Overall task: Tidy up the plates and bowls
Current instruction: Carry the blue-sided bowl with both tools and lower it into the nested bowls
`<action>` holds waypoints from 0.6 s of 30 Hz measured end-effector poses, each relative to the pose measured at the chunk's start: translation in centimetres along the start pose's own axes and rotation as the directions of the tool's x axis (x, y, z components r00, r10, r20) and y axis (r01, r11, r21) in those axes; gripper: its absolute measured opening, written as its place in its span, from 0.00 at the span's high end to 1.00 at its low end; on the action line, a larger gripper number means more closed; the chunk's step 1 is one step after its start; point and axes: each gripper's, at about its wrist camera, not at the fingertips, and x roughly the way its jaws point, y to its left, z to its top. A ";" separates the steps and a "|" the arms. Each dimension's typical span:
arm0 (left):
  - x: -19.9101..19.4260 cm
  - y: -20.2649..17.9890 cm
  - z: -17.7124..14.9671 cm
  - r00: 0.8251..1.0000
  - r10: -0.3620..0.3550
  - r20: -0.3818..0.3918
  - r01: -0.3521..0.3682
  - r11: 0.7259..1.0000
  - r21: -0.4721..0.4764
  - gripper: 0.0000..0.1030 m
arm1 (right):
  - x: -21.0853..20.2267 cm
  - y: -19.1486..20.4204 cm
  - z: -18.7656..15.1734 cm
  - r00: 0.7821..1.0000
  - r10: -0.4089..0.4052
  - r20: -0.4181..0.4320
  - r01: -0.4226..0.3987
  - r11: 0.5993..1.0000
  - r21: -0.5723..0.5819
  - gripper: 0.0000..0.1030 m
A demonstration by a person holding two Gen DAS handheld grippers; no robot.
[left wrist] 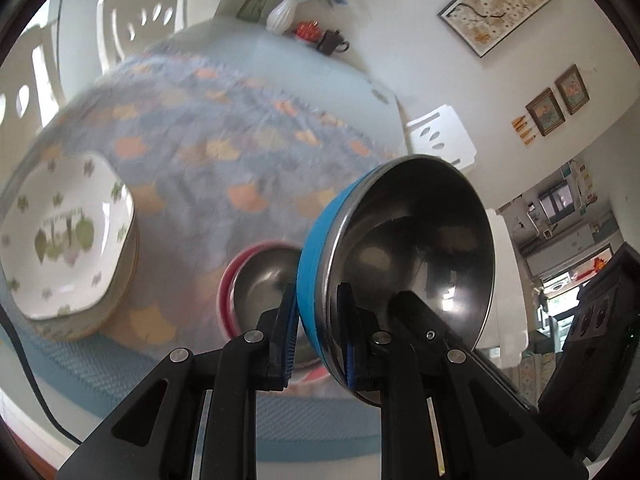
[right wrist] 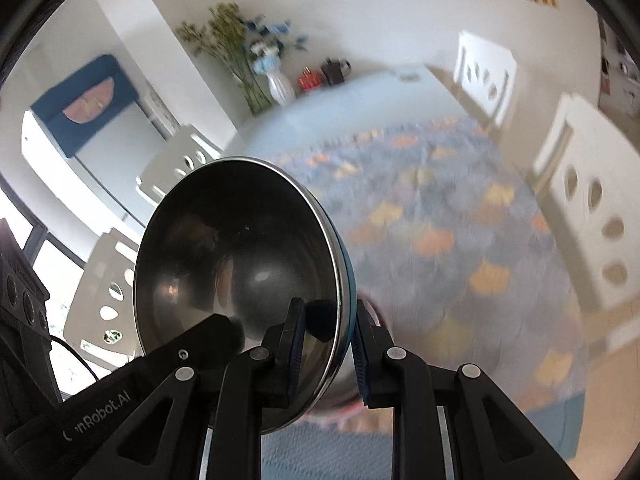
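Clamping one blue bowl [left wrist: 320, 240] by its rim, left gripper [left wrist: 318, 320] and right gripper [right wrist: 328, 344] jaws hold it tilted above the bench [left wrist: 240, 152].

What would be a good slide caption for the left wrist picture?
Left gripper clamps the rim of a blue steel-lined bowl, held above a pink bowl and stacked floral plates.

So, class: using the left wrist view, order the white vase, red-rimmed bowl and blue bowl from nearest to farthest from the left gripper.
1. blue bowl, clamped in the left gripper.
2. red-rimmed bowl, just behind on the cloth.
3. white vase, far end of the table.
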 end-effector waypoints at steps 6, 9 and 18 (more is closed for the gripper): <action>1.5 1.7 -1.5 0.998 0.003 -0.059 -0.004 1.000 -0.003 0.84 | 1.8 -0.4 -2.6 0.996 -0.032 -0.078 0.037 0.997 0.061 0.78; 2.4 2.4 -2.2 0.996 0.001 -0.089 -0.002 1.000 -0.005 0.84 | 2.7 -1.0 -3.5 0.993 -0.038 -0.110 0.048 0.995 0.090 0.78; 4.7 3.0 -3.0 0.990 0.004 -0.142 -0.004 1.000 -0.001 0.84 | 4.3 -2.1 -4.7 0.985 -0.072 -0.157 0.090 0.990 0.110 0.78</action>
